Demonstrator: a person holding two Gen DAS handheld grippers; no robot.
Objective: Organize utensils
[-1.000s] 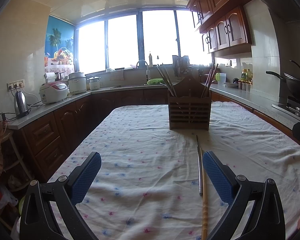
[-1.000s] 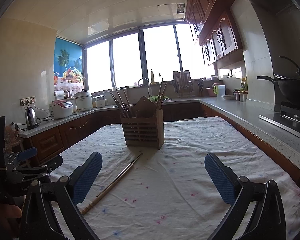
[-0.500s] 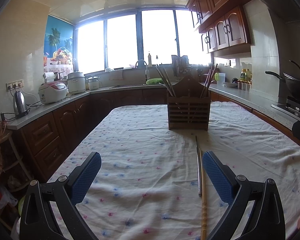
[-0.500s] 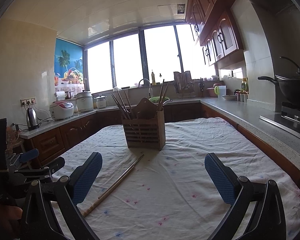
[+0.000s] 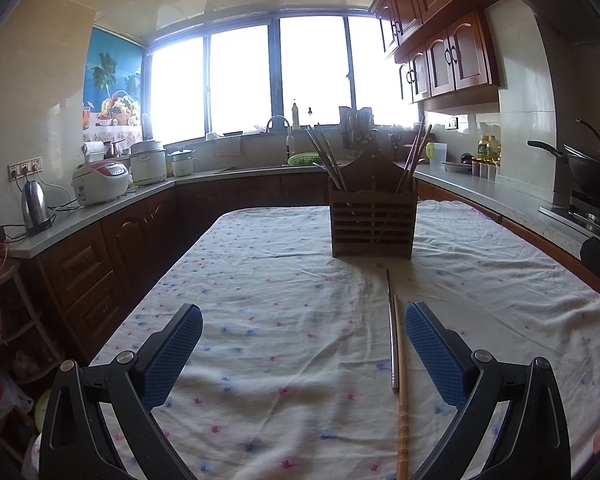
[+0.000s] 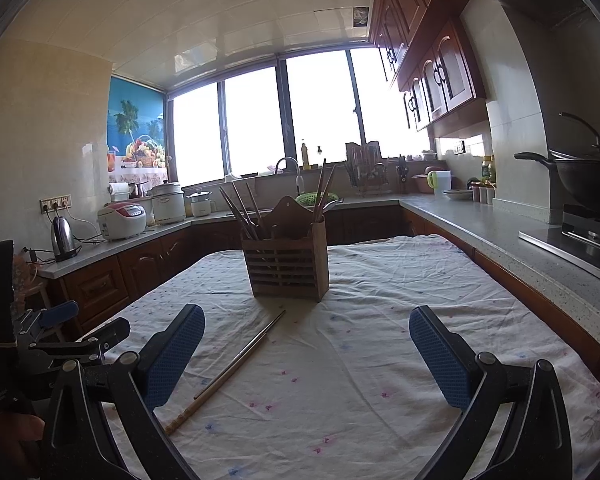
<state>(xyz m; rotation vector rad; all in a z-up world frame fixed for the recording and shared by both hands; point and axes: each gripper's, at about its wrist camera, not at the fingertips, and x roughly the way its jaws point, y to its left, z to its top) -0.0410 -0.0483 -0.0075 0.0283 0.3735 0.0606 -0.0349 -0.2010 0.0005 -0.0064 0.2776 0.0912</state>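
A wooden slatted utensil holder (image 5: 373,216) stands on the cloth-covered table (image 5: 260,320), with several chopsticks sticking out on both sides. It also shows in the right wrist view (image 6: 287,266). A metal chopstick (image 5: 391,332) and a wooden chopstick (image 5: 401,392) lie side by side on the cloth in front of the holder; in the right wrist view the metal chopstick (image 6: 256,344) and the wooden chopstick (image 6: 198,402) run diagonally. My left gripper (image 5: 303,344) is open and empty, with the chopsticks just inside its right finger. My right gripper (image 6: 307,352) is open and empty, right of the chopsticks.
Counters run along the left, back and right. A kettle (image 5: 35,208) and rice cookers (image 5: 99,182) stand on the left counter. A wok (image 6: 588,178) sits on the stove at right. The left gripper's body (image 6: 56,336) shows at the left edge of the right wrist view.
The right wrist view has drifted slightly, so the holder and chopsticks sit a little further right. The left gripper has barely moved. Both grippers stay open.
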